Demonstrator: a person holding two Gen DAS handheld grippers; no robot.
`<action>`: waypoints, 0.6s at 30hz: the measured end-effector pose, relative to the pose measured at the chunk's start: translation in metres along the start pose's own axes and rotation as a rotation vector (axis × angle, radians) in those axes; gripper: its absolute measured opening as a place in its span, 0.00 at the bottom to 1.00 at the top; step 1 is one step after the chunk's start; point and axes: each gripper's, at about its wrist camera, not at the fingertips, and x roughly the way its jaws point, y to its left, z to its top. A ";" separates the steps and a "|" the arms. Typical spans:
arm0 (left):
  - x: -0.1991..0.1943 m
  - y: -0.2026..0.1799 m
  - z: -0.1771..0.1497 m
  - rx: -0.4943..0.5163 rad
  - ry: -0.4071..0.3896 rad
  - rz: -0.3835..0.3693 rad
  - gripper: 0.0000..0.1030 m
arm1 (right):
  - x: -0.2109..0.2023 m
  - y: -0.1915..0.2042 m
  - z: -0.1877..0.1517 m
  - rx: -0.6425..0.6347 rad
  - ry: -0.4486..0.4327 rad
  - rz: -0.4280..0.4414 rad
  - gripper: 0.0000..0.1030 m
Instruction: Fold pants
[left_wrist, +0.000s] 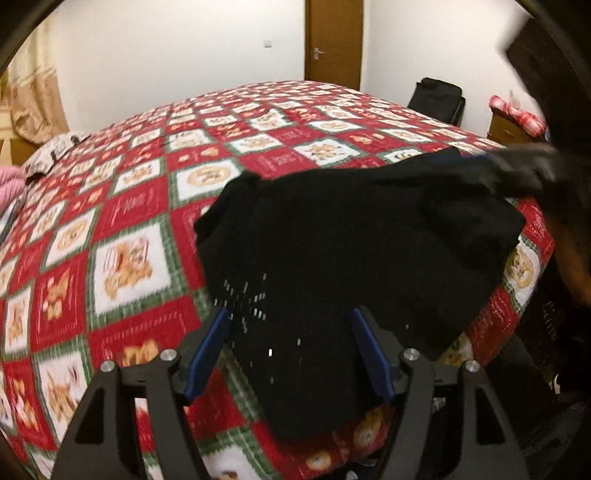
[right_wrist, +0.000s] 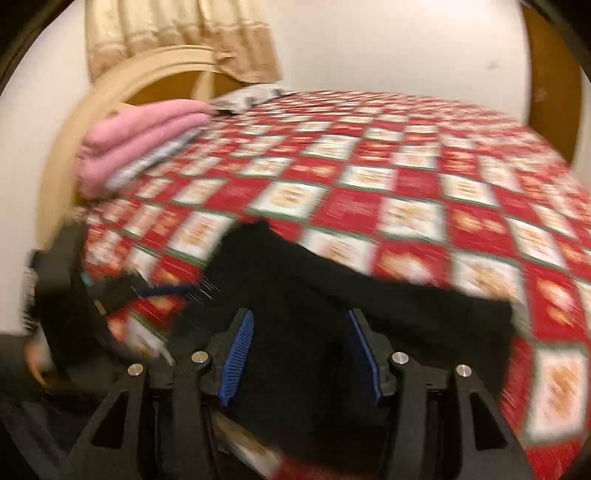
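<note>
Black pants (left_wrist: 354, 243) lie bunched on the near edge of a bed with a red, white and green checked quilt (left_wrist: 129, 206). My left gripper (left_wrist: 290, 317) is open, its blue-padded fingers standing on either side of the cloth just above it. The right gripper (left_wrist: 517, 166) shows blurred at the pants' far right corner. In the right wrist view the pants (right_wrist: 332, 295) lie on the quilt (right_wrist: 406, 184) and my right gripper (right_wrist: 301, 317) is open over them. The left gripper (right_wrist: 159, 291) shows blurred at the left.
A folded pink blanket (right_wrist: 140, 133) lies by the cream headboard (right_wrist: 122, 81). A wooden door (left_wrist: 332, 40) stands in the far wall. A black bag (left_wrist: 439, 98) and a nightstand (left_wrist: 509, 129) are beyond the bed's right side.
</note>
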 end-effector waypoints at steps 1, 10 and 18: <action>0.002 -0.001 -0.001 0.001 0.006 -0.004 0.72 | 0.010 0.001 0.009 -0.003 0.011 0.019 0.52; 0.012 0.012 -0.008 -0.062 0.017 -0.029 0.84 | 0.123 0.006 0.063 0.052 0.284 0.254 0.52; 0.013 0.007 -0.009 -0.029 0.000 -0.011 0.86 | 0.140 -0.002 0.066 0.151 0.316 0.195 0.21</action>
